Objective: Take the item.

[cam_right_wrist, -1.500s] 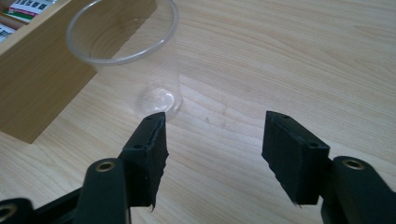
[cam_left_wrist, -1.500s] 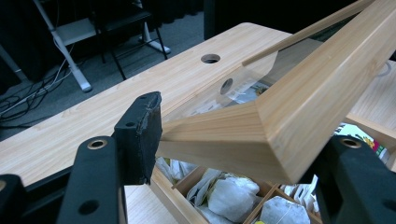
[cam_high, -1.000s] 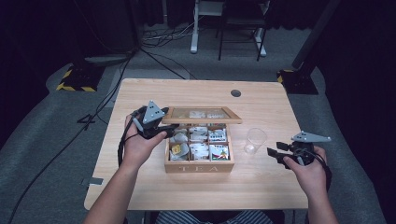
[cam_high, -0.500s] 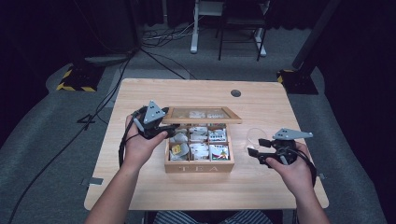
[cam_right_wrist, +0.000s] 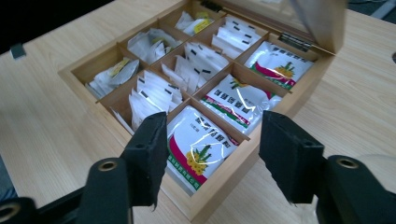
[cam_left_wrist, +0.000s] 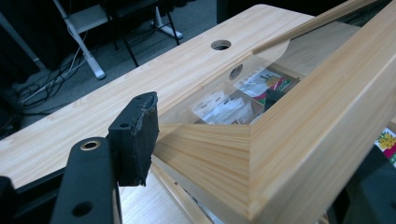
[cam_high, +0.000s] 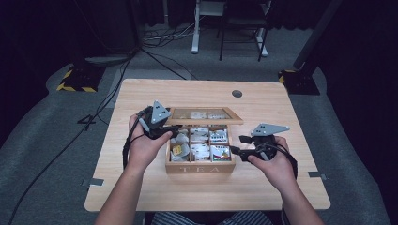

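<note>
The tabletop [cam_high: 141, 187] carries the wooden tea box [cam_high: 200, 167] at its middle. My left gripper [cam_high: 157, 123] clasps the raised lid [cam_high: 205, 115] at its corner, fingers [cam_left_wrist: 135, 137] just easing apart. My right gripper [cam_high: 241, 146] has swung in from the right to the box's side, fingers parted and empty, just narrowing, over a red-and-white sachet [cam_right_wrist: 198, 147].

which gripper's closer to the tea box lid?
Left. The left gripper is at the raised lid, at its left corner; the right gripper sits off the tea box, by its right wall.
</note>
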